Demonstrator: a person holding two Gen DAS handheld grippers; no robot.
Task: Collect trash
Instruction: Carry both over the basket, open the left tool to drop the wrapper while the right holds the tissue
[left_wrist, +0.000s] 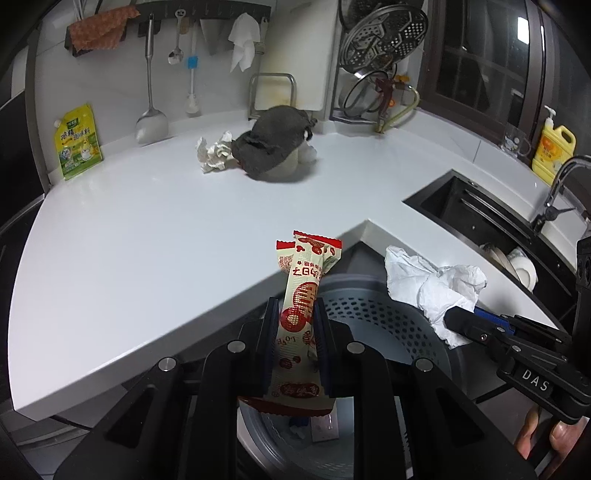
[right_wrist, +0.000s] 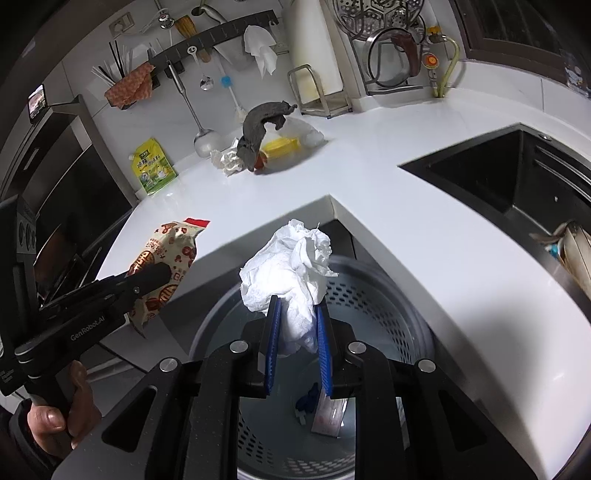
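Note:
My left gripper (left_wrist: 295, 310) is shut on a cream and red snack wrapper (left_wrist: 306, 280), which stands upright between its pads over the near rim of a grey perforated trash bin (left_wrist: 388, 314). The same wrapper (right_wrist: 162, 258) shows at the left of the right wrist view. My right gripper (right_wrist: 297, 314) is shut on a crumpled white tissue (right_wrist: 291, 266), held above the bin's (right_wrist: 373, 295) opening; the tissue (left_wrist: 432, 284) also shows in the left wrist view. Some scraps lie in the bin's bottom. Another crumpled tissue (left_wrist: 214, 151) lies far back on the white counter (left_wrist: 147, 229).
A dark grey rag (left_wrist: 273, 140) drapes over a container behind the far tissue. A yellow-green pouch (left_wrist: 79, 146) leans at the back left, utensils hang on the wall, and a black sink (right_wrist: 517, 184) with a tap (left_wrist: 561, 181) lies right. A person's hand (right_wrist: 51, 417) grips each handle.

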